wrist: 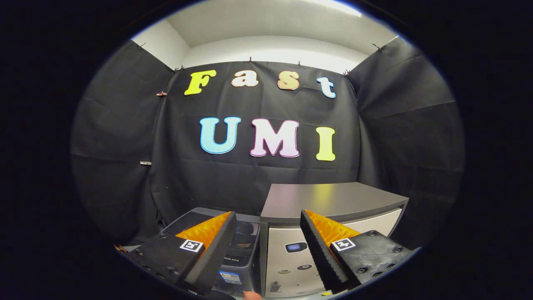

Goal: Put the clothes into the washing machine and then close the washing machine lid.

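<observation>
**A:** How are your fingers (267, 212) just now?

**B:** Spread wide and gripping nothing. There is only air between them.

**A:** And what lies ahead, starting from the left?

**B:** Behind my left finger and reaching into the gap is a dark box, which I take for the washing machine (245, 250). Its lid (246, 233) looks to be lying flat, though my left finger hides a good part of it, so I won't swear to that. Just beyond the gap and behind my right finger stands a pale cabinet (333, 200) with a grey top, touching the machine's side or very nearly.

**A:** Where are the clothes?

**B:** I cannot tell. If the lid is down, they could be under it already, or waiting somewhere off to one side. This scene fits either.

**A:** So how would you handle it well?

**B:** I'd tip down for a plain look at the lid before committing to anything. My fingers are aimed high, over the machine. Whatever I do there, I'd come in left of the cabinet's edge, so my right finger doesn't knock it.
</observation>
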